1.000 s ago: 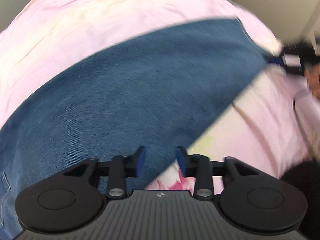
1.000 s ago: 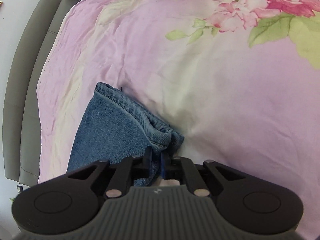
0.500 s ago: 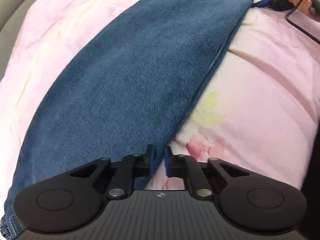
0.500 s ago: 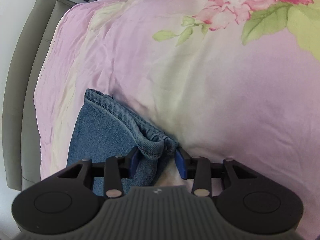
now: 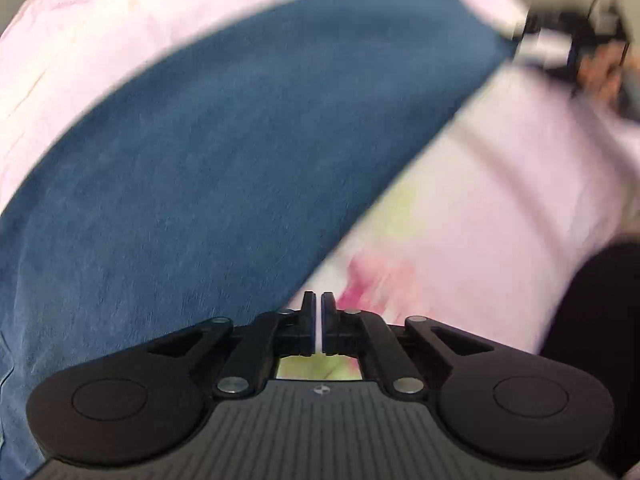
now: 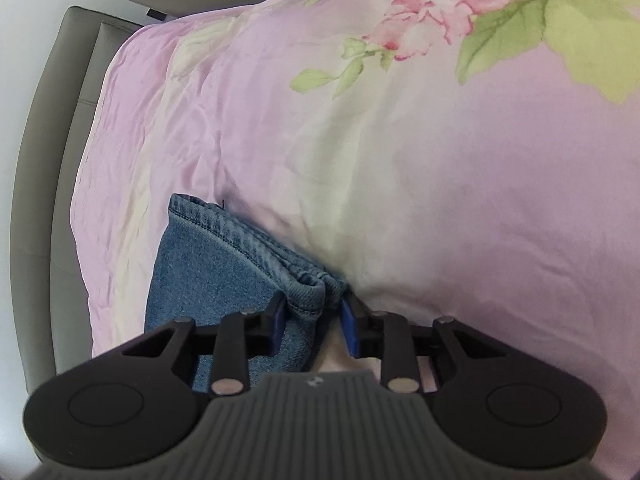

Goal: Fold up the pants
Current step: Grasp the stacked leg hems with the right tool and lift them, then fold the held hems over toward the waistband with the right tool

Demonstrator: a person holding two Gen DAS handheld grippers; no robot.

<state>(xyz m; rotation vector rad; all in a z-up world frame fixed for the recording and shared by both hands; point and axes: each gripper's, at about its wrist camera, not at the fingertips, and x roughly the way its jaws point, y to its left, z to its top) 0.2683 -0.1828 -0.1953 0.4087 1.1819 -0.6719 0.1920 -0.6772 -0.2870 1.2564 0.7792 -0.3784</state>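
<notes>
Although the left wrist view is smeared by blur, the pants (image 5: 224,152) can be made out as a long band of blue denim laid flat across the bed (image 6: 440,208), which is covered with a pink flowered sheet. In the right wrist view, the hem of a leg (image 6: 256,248) is seen resting on the sheet near the grey headboard (image 6: 48,184).

The left claw (image 5: 315,308) is drawn narrow, with only a thin slit between its fingers; nothing is seen caught there, and it sits just beside the long edge of the denim, over the sheet. The right claw (image 6: 312,316) is spread wide, with the bunched corner of the hem lying between its blue pads (image 6: 349,320); whether the cloth is touched by either pad cannot be told.

The denim is judged to be soft but fairly heavy and thick for a garment, so it should drape and sag when lifted, not hold a shape. It is not fragile, and its rough weave should be gripped without slipping. The stitched hem is doubled and stiffer, so a firm hold is best taken there, at a corner, with all layers gathered between the pads. If only 1 layer is caught, the leg below is likely to be left behind and the fold spoiled.
</notes>
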